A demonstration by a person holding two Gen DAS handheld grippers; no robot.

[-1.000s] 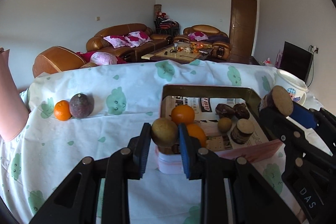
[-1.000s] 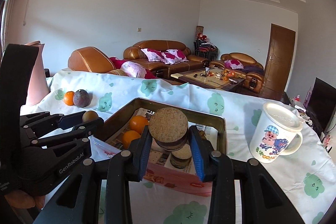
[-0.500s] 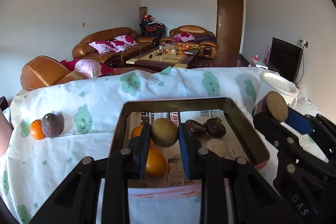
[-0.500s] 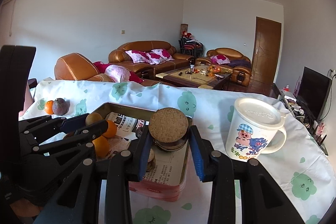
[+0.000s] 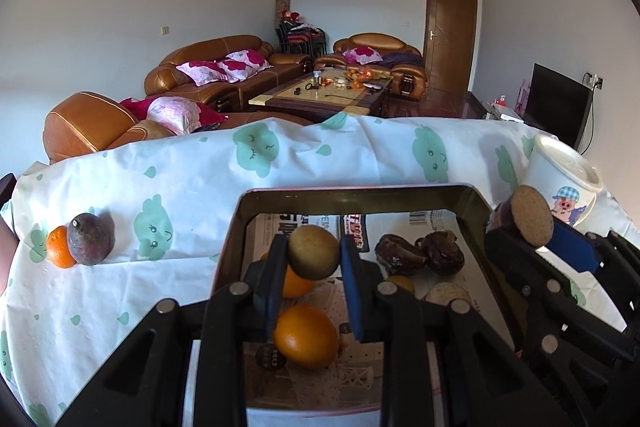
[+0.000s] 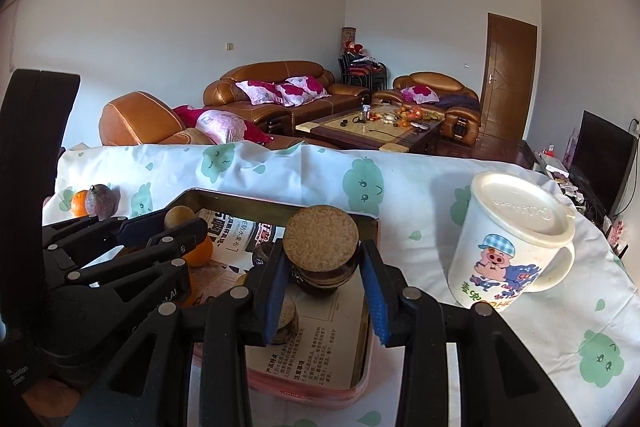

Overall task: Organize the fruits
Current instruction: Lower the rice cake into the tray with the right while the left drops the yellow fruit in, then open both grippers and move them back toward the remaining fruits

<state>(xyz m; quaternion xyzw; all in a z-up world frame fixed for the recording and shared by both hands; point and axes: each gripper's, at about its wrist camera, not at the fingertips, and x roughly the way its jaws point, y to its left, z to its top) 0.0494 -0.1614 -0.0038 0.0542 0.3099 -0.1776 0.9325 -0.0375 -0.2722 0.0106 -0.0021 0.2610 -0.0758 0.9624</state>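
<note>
Item: left tongs (image 5: 313,267). Closed on a round olive-brown fruit (image 5: 313,251), pads pressing it on both sides. The fruit is carried clear above the open tin tray (image 5: 360,191), which lies directly below and ahead of the tips.

Item: right tongs (image 6: 322,277). Closed on a dark, disc-topped cake-like piece (image 6: 322,249), flat tan face up, short axis upright. It hangs over the right end of the same tray, just inside that end's rim.

Item: tray contents, beneath the left tongs. Two oranges (image 5: 306,335), one nearly under the held fruit; two dark wrinkled dates (image 5: 420,251) further right; a pale disc beside them. Newspaper lines the floor.

Item: outside the tray. A small orange (image 5: 60,251) touching a purple passion fruit (image 5: 89,245), well apart to the left of the left tongs, on the cloth-covered surface (image 5: 160,195). A lidded cartoon mug (image 6: 516,243) stands right of the right tongs.

Governing relation: each load already sits above the tray, so release looks to need only a descent. The left hand is nearer the loose pair.
</note>
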